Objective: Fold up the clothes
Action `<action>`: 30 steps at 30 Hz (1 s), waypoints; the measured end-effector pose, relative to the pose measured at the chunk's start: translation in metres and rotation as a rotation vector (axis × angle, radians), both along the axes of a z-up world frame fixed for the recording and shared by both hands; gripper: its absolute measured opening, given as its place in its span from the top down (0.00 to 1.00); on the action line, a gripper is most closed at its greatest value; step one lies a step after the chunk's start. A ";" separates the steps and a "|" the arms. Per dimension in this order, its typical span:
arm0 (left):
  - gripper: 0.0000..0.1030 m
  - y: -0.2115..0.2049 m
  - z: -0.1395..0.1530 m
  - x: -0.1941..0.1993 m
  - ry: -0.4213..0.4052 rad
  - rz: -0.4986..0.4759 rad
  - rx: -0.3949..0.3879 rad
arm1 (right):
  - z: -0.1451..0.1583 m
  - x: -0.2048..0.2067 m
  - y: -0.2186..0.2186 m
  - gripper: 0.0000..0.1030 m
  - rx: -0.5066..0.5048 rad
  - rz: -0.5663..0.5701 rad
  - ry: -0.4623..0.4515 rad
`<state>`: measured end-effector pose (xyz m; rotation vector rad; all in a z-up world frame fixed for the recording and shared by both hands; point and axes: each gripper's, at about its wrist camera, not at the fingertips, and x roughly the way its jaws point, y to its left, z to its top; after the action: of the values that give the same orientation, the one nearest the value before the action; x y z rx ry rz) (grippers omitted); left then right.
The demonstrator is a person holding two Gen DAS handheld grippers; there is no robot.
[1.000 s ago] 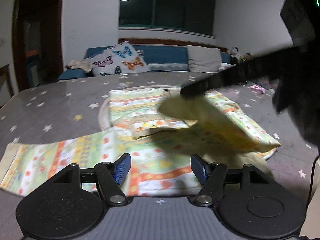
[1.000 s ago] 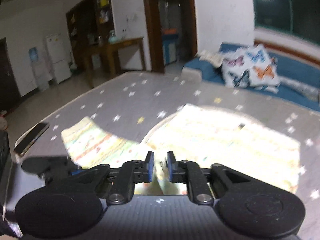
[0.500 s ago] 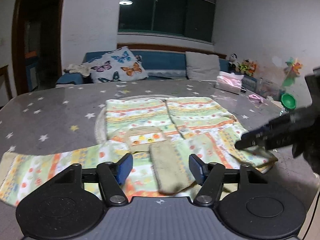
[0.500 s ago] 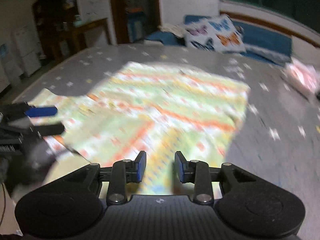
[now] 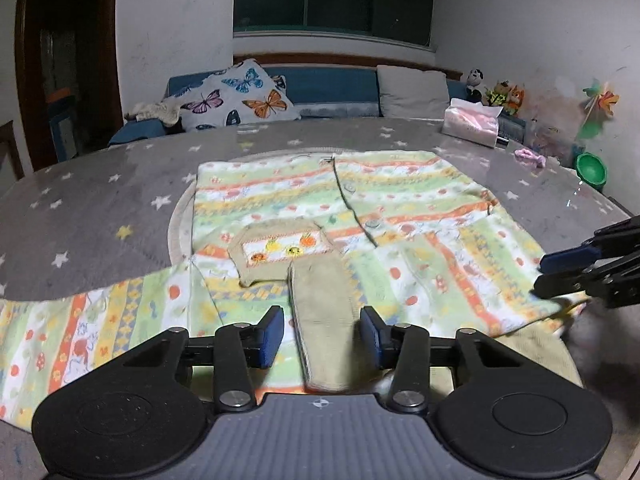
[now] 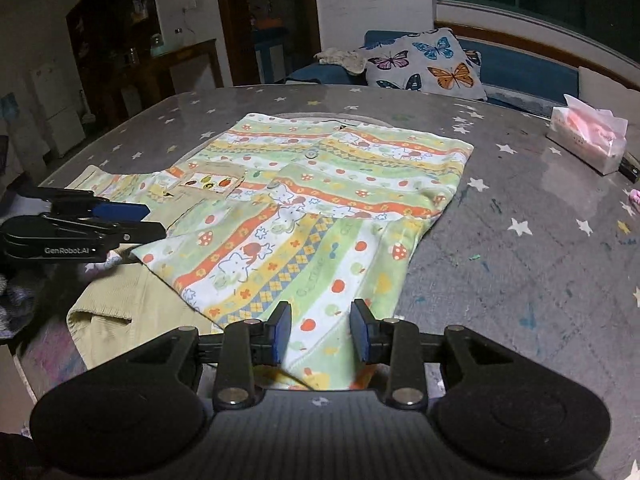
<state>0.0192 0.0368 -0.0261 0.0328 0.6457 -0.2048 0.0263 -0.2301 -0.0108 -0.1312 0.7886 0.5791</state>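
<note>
- Holding both tools low at the near edge of the table (image 5: pixel 80 216), I have the shirt (image 5: pixel 400 208) spread flat ahead of me, front up, collar end far and hem near.
- My left tool (image 5: pixel 322 330) is released, jaws wide apart, with nothing gripped. It hovers over the tan cuff (image 5: pixel 324 320) of the sleeve that lies folded in across the chest, its end just beside the tan pocket (image 5: pixel 284 254).
- I judge the cuff lies there because that sleeve is already folded in; the open jaws straddle it without pinching.
- My right tool (image 6: pixel 320 332) is also released, jaws apart over the near right corner of the shirt (image 6: pixel 320 240), gripping no cloth.
- From the right view the left tool (image 6: pixel 120 216) sits at the near left, over the tan edge.
- The other sleeve (image 5: pixel 80 320) runs out flat to the near left, so I judge the fold is only partly done and that sleeve comes next.
- The tissue box (image 5: pixel 472 124) stands at the far right, well apart from the shirt and out of the way.
- Cloth this soft will slide on the smooth top, so I would pinch close to the edge.
</note>
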 end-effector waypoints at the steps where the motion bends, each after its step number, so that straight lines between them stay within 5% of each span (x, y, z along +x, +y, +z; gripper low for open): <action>1: 0.58 -0.001 0.000 -0.001 -0.002 -0.002 0.006 | 0.000 0.000 0.000 0.67 0.001 0.001 0.002; 5: 0.64 -0.004 0.003 -0.002 -0.014 -0.011 0.027 | 0.007 0.002 0.006 0.48 -0.006 0.014 -0.011; 7: 0.65 -0.004 0.005 -0.001 -0.019 -0.003 0.031 | 0.011 0.003 0.010 0.48 -0.012 0.022 -0.038; 10: 0.65 -0.002 0.006 0.000 -0.021 0.010 0.029 | 0.015 0.014 0.015 0.28 0.007 0.015 -0.069; 20: 0.64 0.008 0.004 -0.003 -0.012 0.042 0.039 | -0.008 0.054 0.031 0.18 0.026 -0.009 -0.014; 30: 0.50 0.015 0.014 -0.014 -0.044 0.054 0.028 | 0.000 0.035 0.057 0.00 -0.003 0.054 -0.079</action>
<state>0.0054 0.0522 -0.0120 0.0463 0.6048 -0.1421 0.0611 -0.1736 -0.0106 -0.1780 0.7110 0.6204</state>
